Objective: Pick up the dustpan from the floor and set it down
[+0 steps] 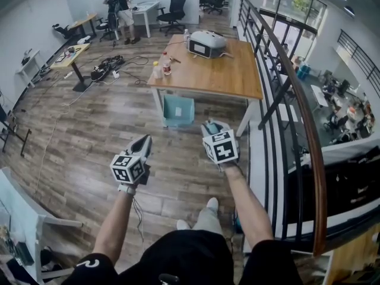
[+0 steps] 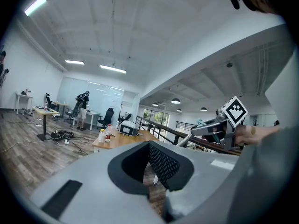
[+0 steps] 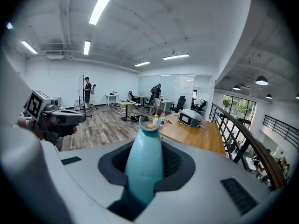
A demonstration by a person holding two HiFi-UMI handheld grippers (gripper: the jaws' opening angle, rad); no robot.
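Observation:
A teal dustpan handle [image 3: 144,164] stands up between the jaws of my right gripper [image 3: 145,171], which is shut on it, and its hooked tip pokes out past the fingertips. In the head view the same teal tip [image 1: 209,127] shows just ahead of the right gripper [image 1: 215,136]. A teal open-fronted pan [image 1: 178,111] sits on the floor by the table leg. Whether it joins the held handle I cannot tell. My left gripper [image 1: 144,141] hovers to the left at about the same height. Its jaws are together with nothing between them [image 2: 148,174].
A wooden table [image 1: 231,76] carries a grey-and-white machine [image 1: 206,43] and bottles [image 1: 161,66]. A black stair railing [image 1: 285,94] runs along the right. Cables and gear [image 1: 107,67] lie on the floor at left. A person [image 1: 122,10] stands at far desks. A white shelf [image 1: 27,218] stands near left.

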